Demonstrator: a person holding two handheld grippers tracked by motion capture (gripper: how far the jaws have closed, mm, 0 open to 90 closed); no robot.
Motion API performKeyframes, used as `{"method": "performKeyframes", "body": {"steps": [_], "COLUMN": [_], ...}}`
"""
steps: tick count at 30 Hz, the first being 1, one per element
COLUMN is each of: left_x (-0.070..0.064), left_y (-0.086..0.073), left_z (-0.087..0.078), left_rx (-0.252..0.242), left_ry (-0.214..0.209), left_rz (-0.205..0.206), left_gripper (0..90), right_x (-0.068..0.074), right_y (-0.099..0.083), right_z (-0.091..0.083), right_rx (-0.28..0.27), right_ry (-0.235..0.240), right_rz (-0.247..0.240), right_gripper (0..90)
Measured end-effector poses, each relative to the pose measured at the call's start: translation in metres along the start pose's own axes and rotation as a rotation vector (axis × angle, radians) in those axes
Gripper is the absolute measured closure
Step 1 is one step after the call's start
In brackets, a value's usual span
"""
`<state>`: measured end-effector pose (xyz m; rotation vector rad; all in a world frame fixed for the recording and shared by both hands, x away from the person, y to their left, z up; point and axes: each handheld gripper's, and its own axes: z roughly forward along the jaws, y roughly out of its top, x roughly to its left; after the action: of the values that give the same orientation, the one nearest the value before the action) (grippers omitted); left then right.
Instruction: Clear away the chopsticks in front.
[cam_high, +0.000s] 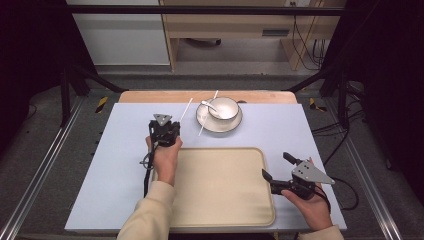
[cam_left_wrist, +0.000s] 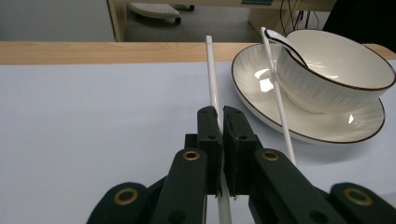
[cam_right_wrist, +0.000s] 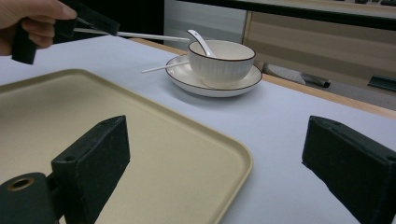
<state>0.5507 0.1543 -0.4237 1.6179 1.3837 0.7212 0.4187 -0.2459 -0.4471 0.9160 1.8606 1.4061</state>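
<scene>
My left gripper (cam_left_wrist: 220, 112) is shut on a white chopstick (cam_left_wrist: 212, 79) near its near end. From the high view, that left gripper (cam_high: 174, 127) sits just beyond the tray's far left corner. The held chopstick (cam_right_wrist: 149, 35) hangs roughly level above the table, pointing toward the bowl. A second white chopstick (cam_left_wrist: 278, 93) rests with one end on the plate's rim. A white bowl (cam_high: 226, 107) with a spoon (cam_high: 207, 105) in it stands on a dark-rimmed plate (cam_high: 220, 129). My right gripper (cam_high: 276, 166) is open beside the tray's right edge, holding nothing.
A large beige tray (cam_high: 220, 185) lies on the pale blue table cover (cam_high: 125, 165) near the front edge, with nothing on it. A wooden strip (cam_high: 150, 96) runs along the table's far edge. Dark frame bars stand on both sides.
</scene>
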Motion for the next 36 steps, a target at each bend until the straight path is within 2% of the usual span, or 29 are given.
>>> {"method": "performKeyframes", "body": {"steps": [3, 5, 6, 7, 11, 15, 19, 22, 23, 24, 25, 31, 33, 36], "left_x": [0.004, 0.007, 0.007, 0.008, 0.008, 0.007, 0.0, -0.002, -0.003, -0.003, -0.005, -0.005, -0.007, -0.009], "left_y": [-0.003, -0.008, -0.008, -0.011, -0.016, -0.024, -0.038, -0.048, -0.055, -0.055, -0.064, -0.081, -0.086, -0.094], "left_z": [-0.014, -0.027, -0.027, -0.036, -0.049, -0.068, -0.087, -0.099, -0.108, -0.108, -0.118, -0.135, -0.142, -0.149], "left_rx": [-0.013, -0.025, -0.025, -0.037, -0.046, -0.073, -0.078, -0.085, -0.091, -0.091, -0.094, -0.103, -0.11, -0.115], "left_ry": [0.01, 0.001, 0.001, 0.004, 0.007, 0.006, 0.013, 0.01, 0.009, 0.009, 0.012, 0.016, 0.031, 0.03], "left_rz": [0.0, -0.032, -0.032, -0.041, -0.039, -0.059, -0.047, -0.064, -0.073, -0.073, -0.077, -0.088, -0.072, -0.075], "left_gripper": [85.7, 85.7, 85.7, 85.7, 85.7, 85.7, 85.7, 85.7, 85.7, 85.7, 85.7, 85.7, 85.7, 85.7], "right_x": [0.0, -0.001, -0.001, 0.0, 0.0, 0.001, 0.002, 0.004, 0.006, 0.006, 0.007, 0.007, 0.007, 0.007], "right_y": [0.0, 0.0, 0.0, 0.0, -0.001, -0.003, -0.001, 0.0, 0.0, 0.0, 0.001, 0.0, 0.0, 0.0], "right_z": [0.0, 0.001, 0.001, 0.0, 0.0, 0.001, 0.001, -0.001, -0.002, -0.002, -0.002, -0.001, 0.0, 0.0], "right_rx": [-0.001, -0.005, -0.005, -0.006, -0.007, 0.001, -0.004, -0.006, -0.005, -0.005, -0.004, 0.001, 0.003, 0.004], "right_ry": [0.003, 0.005, 0.005, 0.004, 0.014, 0.02, 0.024, 0.025, 0.024, 0.024, 0.023, 0.022, 0.021, 0.022], "right_rz": [0.009, 0.014, 0.014, 0.013, 0.016, 0.016, 0.013, 0.004, -0.003, -0.003, -0.007, -0.009, -0.009, -0.006], "right_gripper": [7.6, 7.4, 7.4, 7.4, 7.3, 7.3, 7.3, 7.3, 7.3, 7.3, 7.3, 7.3, 7.3, 7.3]}}
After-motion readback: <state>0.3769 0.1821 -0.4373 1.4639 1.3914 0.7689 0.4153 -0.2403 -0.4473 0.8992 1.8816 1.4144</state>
